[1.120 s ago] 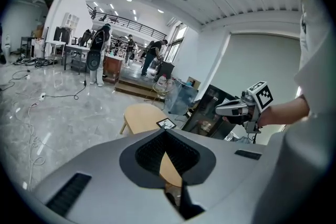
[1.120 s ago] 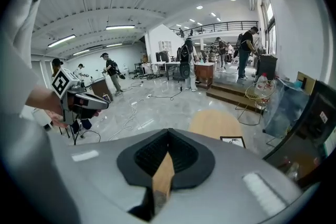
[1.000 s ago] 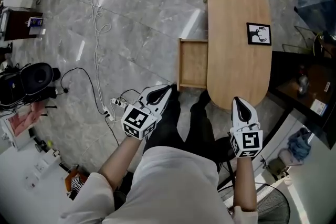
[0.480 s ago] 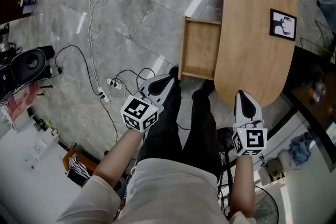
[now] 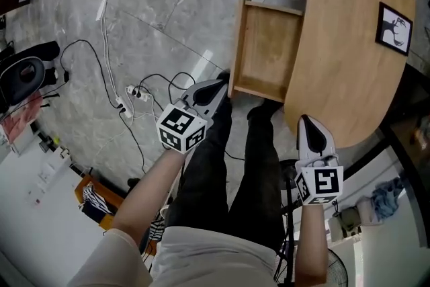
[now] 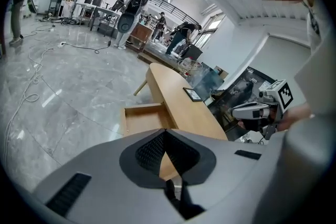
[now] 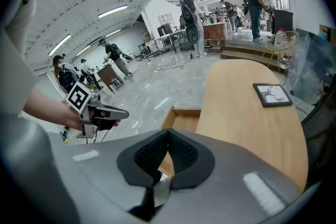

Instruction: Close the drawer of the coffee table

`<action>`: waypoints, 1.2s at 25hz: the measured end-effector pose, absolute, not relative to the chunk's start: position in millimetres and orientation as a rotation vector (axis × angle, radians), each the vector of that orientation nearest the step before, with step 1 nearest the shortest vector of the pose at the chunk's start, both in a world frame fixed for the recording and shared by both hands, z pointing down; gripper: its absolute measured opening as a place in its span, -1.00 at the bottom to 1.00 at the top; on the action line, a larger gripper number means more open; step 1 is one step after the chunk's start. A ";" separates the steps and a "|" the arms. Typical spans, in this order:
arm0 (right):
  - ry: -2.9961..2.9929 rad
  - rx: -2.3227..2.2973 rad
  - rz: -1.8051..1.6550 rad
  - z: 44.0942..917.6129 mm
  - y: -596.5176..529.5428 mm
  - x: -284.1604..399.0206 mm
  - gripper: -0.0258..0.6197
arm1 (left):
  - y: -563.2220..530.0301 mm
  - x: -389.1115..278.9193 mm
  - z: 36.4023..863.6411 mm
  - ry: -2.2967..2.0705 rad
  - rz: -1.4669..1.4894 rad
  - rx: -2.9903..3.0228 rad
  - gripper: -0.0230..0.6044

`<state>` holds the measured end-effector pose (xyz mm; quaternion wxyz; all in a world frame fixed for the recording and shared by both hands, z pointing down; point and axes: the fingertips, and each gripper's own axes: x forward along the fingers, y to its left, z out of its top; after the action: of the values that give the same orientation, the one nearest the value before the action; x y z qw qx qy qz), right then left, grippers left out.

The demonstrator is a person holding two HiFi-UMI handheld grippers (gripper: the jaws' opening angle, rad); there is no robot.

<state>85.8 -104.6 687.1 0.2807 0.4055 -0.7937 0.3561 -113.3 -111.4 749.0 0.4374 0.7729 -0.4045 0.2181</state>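
The oval wooden coffee table (image 5: 349, 44) stands at the upper right, with its shallow wooden drawer (image 5: 265, 50) pulled out toward the left and empty. My left gripper (image 5: 224, 84) is shut with nothing in it, just short of the drawer's near corner and not touching it. My right gripper (image 5: 306, 119) is also shut and empty, by the table's near rounded end. In the left gripper view the drawer (image 6: 142, 119) shows beyond the shut jaws of the left gripper (image 6: 166, 131). The right gripper view shows the drawer (image 7: 181, 118) and the tabletop (image 7: 247, 107) past the right gripper (image 7: 168, 130).
A small framed picture (image 5: 394, 27) lies on the tabletop. White and black cables with a power strip (image 5: 138, 92) trail over the grey marble floor at left. The person's black-trousered legs (image 5: 235, 165) stand between the grippers. Dark equipment (image 5: 23, 74) sits at far left.
The table and drawer have grown larger and shifted up and right in the head view. Both grippers have sunk lower and come closer to the drawer, still shut.
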 end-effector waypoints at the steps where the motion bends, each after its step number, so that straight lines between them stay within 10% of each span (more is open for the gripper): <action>1: -2.125 1.075 0.966 697.6 -100.7 81.9 -0.89 | -109.2 -114.7 763.2 -1.003 0.543 1.914 -0.91; 9: -2.107 1.021 1.049 763.8 -73.9 61.3 -0.89 | -96.9 -122.7 855.7 -0.988 0.488 1.811 -0.86; 30: -2.085 1.004 1.164 820.7 -61.8 50.7 -0.89 | -87.2 -90.5 970.8 -0.813 0.421 1.615 0.12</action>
<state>50.7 -61.8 820.7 0.2719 0.3730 -0.7745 0.4325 -90.5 -87.2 970.8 0.5993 0.6964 -0.3506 0.1814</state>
